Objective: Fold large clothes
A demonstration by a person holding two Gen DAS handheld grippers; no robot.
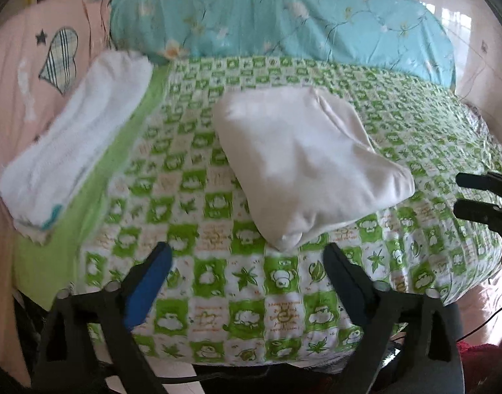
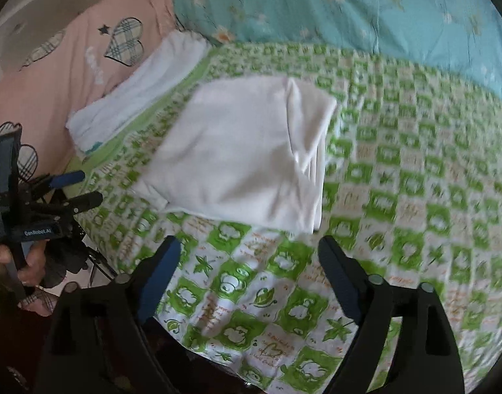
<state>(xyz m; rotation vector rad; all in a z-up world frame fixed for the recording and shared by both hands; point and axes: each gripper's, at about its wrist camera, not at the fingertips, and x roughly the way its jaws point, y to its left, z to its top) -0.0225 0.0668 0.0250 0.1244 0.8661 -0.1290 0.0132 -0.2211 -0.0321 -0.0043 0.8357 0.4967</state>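
The white garment (image 1: 311, 164) lies folded into a thick square packet on the green-checked sheet (image 1: 218, 282), about mid-bed, with its layered edges showing on the right side in the right wrist view (image 2: 244, 151). We hold nothing. Our left gripper (image 1: 247, 262) hangs just short of the packet's near corner, jaws spread wide and empty, blue pads facing in. Our right gripper (image 2: 249, 256) is likewise spread wide and empty, just near of the packet's near edge, not touching it. From the right wrist we also see the left gripper (image 2: 77, 187) off at the left, by the bed's edge. Left of the packet, apart from it, a folded white towel (image 1: 77, 138) lies along the sheet's plain green border. Beyond that sits a pink pillow (image 1: 27, 75) with plaid hearts. At the far side lies a blue floral quilt (image 1: 284, 16).
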